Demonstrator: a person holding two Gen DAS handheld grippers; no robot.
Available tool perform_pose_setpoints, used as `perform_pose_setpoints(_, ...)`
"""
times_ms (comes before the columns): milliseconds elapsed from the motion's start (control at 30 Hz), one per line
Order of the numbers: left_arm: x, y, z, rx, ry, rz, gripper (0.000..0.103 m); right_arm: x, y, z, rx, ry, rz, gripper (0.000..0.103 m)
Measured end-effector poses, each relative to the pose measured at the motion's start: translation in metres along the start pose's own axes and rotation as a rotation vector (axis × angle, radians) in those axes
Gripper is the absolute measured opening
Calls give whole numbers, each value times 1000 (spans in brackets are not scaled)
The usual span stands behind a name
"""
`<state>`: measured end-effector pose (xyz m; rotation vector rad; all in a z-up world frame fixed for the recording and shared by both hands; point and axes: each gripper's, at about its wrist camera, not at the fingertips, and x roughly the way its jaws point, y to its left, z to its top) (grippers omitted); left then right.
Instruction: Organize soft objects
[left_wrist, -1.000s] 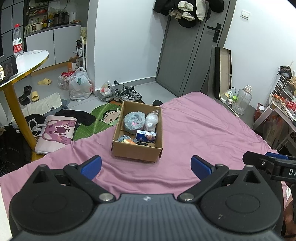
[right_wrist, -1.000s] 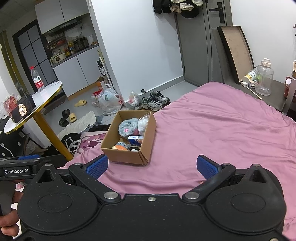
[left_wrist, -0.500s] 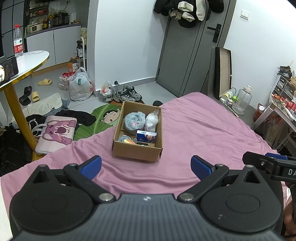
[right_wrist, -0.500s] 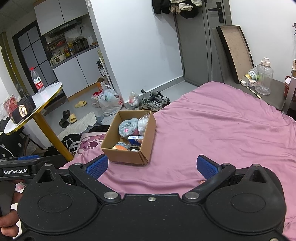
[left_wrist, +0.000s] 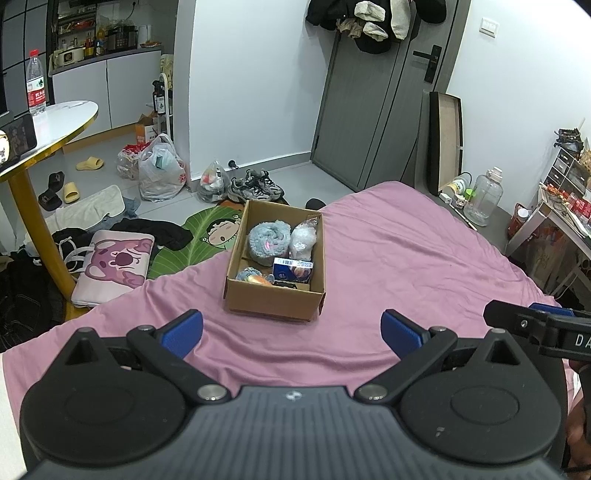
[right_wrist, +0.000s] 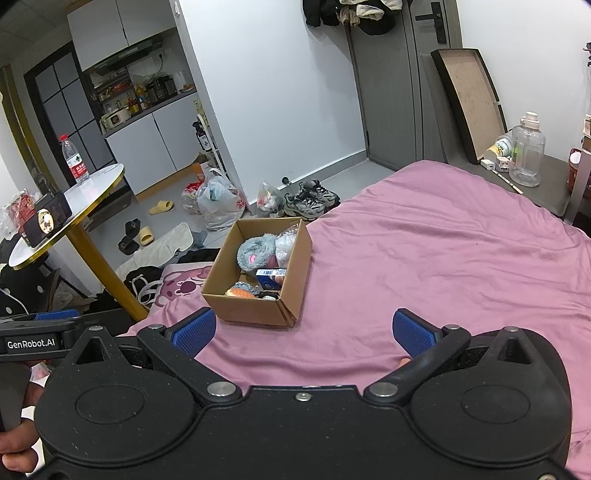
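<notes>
Both claws, the left claw (left_wrist: 291, 332) and the right claw (right_wrist: 303, 332), hover spread wide and empty above the pink bed (left_wrist: 406, 258). Ahead on it sits a cardboard box (left_wrist: 275, 301) holding a fluffy blue-grey plush (left_wrist: 267, 242), a bagged white soft item (left_wrist: 303, 240), a blue carton (left_wrist: 291, 269) and a small orange-blue toy (left_wrist: 253, 277); nothing lies between.

We count one box (left_wrist: 274, 303) on one bed (left_wrist: 406, 258), with two fuzzy rolls (left_wrist: 263, 242), one bagged bundle (left_wrist: 303, 238) and one blue carton (left_wrist: 291, 268) inside.
</notes>
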<state>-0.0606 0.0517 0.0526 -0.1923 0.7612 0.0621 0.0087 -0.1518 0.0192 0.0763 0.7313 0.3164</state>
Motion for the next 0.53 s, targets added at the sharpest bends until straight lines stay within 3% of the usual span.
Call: perform_pose_setpoints(533, 2, 4, -2, 16, 4, -2, 102, 3, 0, -4, 4, 10, -1, 103)
